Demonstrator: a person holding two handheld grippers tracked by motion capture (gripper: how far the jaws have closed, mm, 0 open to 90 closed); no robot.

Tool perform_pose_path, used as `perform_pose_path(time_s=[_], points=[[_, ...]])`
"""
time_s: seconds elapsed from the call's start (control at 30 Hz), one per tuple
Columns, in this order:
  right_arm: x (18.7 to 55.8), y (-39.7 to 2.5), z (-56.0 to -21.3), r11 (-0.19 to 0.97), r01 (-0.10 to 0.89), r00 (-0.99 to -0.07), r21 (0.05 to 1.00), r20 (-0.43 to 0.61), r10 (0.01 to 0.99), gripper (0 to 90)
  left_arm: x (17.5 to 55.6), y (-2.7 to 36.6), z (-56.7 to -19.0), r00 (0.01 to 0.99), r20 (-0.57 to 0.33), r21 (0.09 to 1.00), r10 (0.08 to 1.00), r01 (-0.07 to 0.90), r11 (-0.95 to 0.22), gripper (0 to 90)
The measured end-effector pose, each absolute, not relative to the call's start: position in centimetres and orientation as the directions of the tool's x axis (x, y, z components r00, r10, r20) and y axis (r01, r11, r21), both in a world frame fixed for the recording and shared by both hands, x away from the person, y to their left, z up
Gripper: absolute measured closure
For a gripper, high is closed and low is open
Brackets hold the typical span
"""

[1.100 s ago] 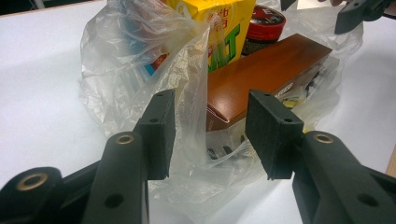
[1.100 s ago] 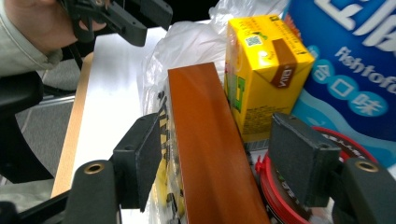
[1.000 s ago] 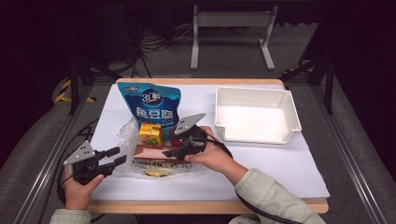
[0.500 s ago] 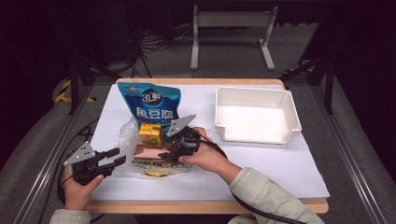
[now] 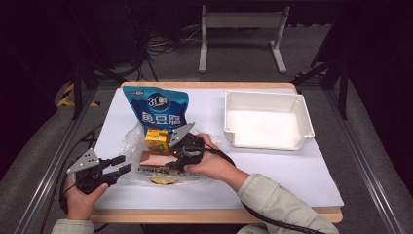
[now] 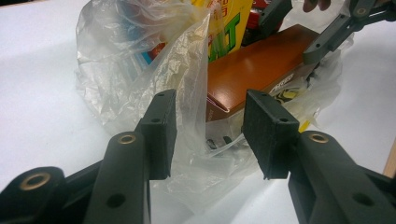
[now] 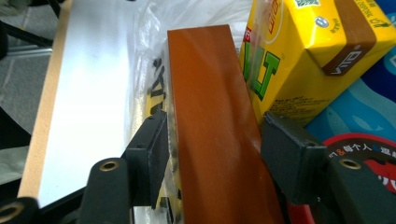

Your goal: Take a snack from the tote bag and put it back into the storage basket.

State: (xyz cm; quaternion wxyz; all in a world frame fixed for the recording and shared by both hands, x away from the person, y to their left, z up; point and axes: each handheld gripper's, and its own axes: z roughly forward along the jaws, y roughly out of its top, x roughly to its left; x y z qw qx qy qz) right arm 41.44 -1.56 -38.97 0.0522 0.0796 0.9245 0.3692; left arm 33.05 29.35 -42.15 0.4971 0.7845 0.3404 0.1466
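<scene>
A clear plastic bag (image 5: 130, 139) (image 6: 130, 60) lies on the white sheet. A flat brown box (image 5: 155, 159) (image 6: 261, 65) (image 7: 210, 93) and a yellow drink carton (image 5: 157, 138) (image 7: 299, 56) (image 6: 226, 28) rest in it. My right gripper (image 5: 171, 163) (image 7: 215, 116) is open and straddles the brown box, its pads close against both long sides. My left gripper (image 5: 124, 164) (image 6: 208, 100) is open at the bag's near left edge. A fold of plastic and the box's end stand just ahead of its jaws. The right gripper's jaws (image 6: 336, 32) show at the box's far end.
A blue snack pouch (image 5: 157, 107) lies flat behind the carton. A white tray (image 5: 307, 122) sits at the back right. A small yellow item (image 5: 163, 181) lies under the plastic near the front. The table's wooden front edge (image 5: 195, 215) is close to both hands.
My right gripper has moved left and down, from beside the carton to over the brown box. The left gripper has stayed in place.
</scene>
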Motion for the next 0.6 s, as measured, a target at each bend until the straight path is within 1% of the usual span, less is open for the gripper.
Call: perform_pose_path(time_s=[0.33,0.43,0.6], points=[[41.8,-0.7,-39.3,0.735,0.119,-0.98,0.667,-0.04,0.195,39.4,33.1,29.4,-42.2,0.727,-0.11,0.879,0.678,0.389,-0.275,55.2],[41.6,-0.4,-39.5,0.754,0.097,-0.982,0.65,-0.063,0.18,39.1,33.0,29.4,-42.2,0.726,-0.113,0.879,0.678,0.391,-0.273,55.2],[41.7,-0.1,-39.5,0.762,0.091,-0.982,0.641,-0.07,0.176,39.3,33.0,29.4,-42.1,0.73,-0.109,0.881,0.675,0.385,-0.273,55.1]])
